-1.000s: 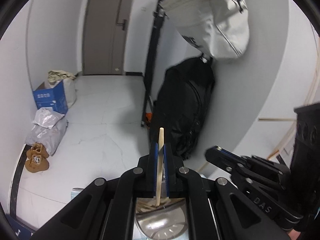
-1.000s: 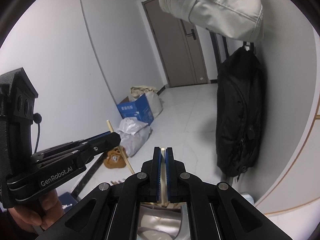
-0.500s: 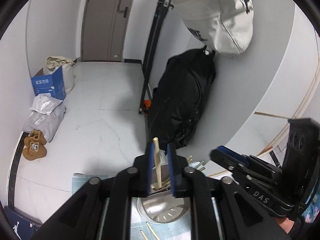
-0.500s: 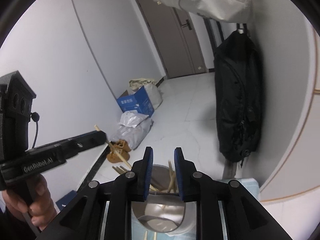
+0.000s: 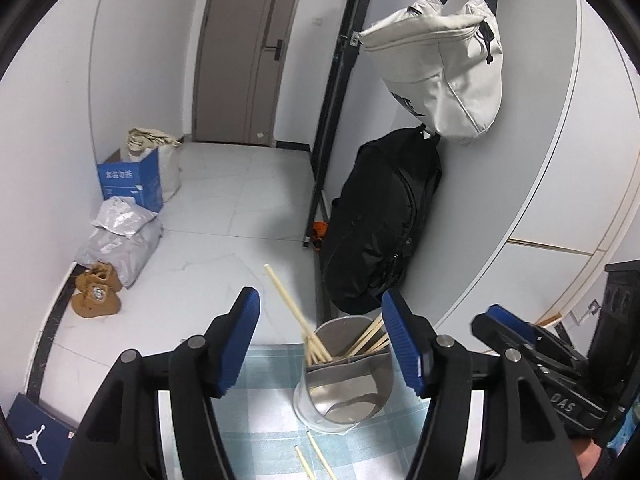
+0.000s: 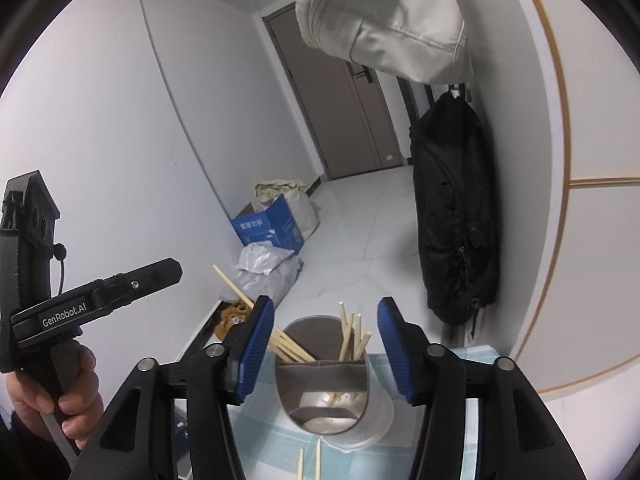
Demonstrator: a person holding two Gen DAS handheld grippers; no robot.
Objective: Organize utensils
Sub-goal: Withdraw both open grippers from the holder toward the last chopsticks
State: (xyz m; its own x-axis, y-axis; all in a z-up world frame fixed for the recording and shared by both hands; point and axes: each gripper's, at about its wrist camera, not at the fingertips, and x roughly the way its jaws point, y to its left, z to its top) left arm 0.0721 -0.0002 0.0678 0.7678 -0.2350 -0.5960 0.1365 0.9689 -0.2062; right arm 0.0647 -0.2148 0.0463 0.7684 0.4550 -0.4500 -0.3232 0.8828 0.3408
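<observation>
Both the left gripper (image 5: 320, 340) and the right gripper (image 6: 326, 344) are opening, roughly half spread, with nothing between their pads. The steel utensil holder (image 5: 344, 376) is standing on the checked cloth (image 5: 264, 408), holding wooden chopsticks (image 6: 352, 334) that are leaning in its divided compartments, while loose chopsticks (image 5: 316, 454) are lying on the cloth just in front. The tall, light holder is risking a tip if a gripper catches a leaning stick.

My left gripper (image 5: 320, 336) opening its jaws, nothing pressed between the pads, my right gripper (image 6: 326, 340) opening likewise, both angling downward, my left hand (image 6: 56, 396) seemingly gripping the handle
</observation>
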